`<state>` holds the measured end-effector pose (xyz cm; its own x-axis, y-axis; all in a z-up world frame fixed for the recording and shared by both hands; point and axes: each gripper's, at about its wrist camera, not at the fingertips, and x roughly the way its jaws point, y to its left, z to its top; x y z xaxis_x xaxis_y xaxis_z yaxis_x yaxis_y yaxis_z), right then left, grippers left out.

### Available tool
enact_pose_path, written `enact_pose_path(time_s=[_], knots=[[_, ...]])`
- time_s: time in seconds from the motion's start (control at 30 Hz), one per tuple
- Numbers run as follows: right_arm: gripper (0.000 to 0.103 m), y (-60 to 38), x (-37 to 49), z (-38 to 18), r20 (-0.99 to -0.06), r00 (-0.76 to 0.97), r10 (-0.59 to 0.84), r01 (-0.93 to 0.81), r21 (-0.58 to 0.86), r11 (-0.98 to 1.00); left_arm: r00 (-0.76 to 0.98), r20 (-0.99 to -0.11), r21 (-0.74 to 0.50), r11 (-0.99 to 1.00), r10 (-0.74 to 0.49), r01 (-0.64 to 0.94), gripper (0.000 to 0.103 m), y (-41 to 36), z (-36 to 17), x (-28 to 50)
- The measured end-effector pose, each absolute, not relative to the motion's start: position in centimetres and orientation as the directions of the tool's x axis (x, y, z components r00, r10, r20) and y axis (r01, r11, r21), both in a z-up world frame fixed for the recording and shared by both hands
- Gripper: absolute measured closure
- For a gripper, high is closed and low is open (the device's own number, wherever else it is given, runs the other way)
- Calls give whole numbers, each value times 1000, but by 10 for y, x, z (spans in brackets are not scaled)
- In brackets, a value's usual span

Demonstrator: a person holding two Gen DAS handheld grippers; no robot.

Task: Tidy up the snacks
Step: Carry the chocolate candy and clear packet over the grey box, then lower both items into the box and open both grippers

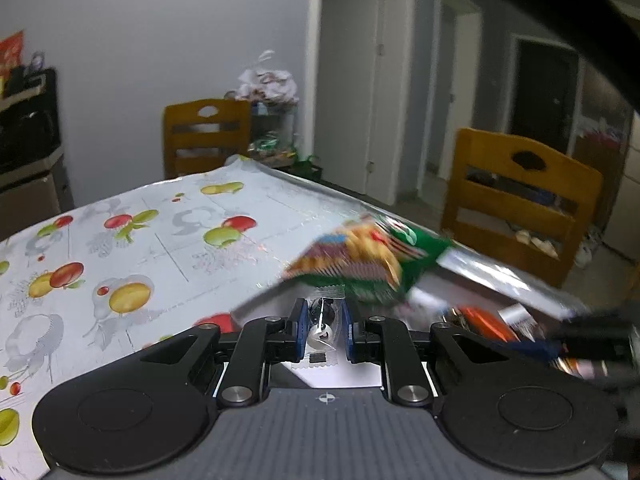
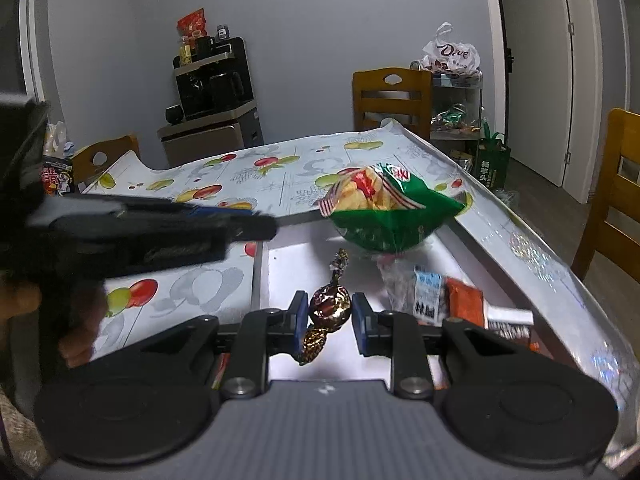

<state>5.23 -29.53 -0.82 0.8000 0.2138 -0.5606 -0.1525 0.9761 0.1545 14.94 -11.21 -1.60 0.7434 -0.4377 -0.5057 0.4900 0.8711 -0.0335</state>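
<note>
Brown candy [image 2: 329,307] between right claw [image 2: 329,318] pads.

Pale grey walls [image 2: 320,20] are seen behind a tabletop [image 2: 280,176] covered by a fruit-printed cloth. Wooden chairs [image 2: 392,96] are set around it. A dark cabinet [image 2: 212,128] is placed against the wall, and white doors [image 1: 360,100] are seen beside a wood floor [image 2: 540,208].
</note>
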Motion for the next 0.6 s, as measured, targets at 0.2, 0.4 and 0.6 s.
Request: enact_pose_path(time_s=[0.2,0.4,0.6], knots=[[80,-287,79,-9,-566,798,206,-159,132,978,741,-548,-73,904,-389,421,83,-114,-25,181],[80,-277,98,-21,-598,772,214,-176,123,977,716,-584,-88,906,-383,413,83,-118,-37,191],[80,-272,112,-32,-633,745,208,-172,118,978,720,-583,-85,910,-377,407,72,-116,-40,191]])
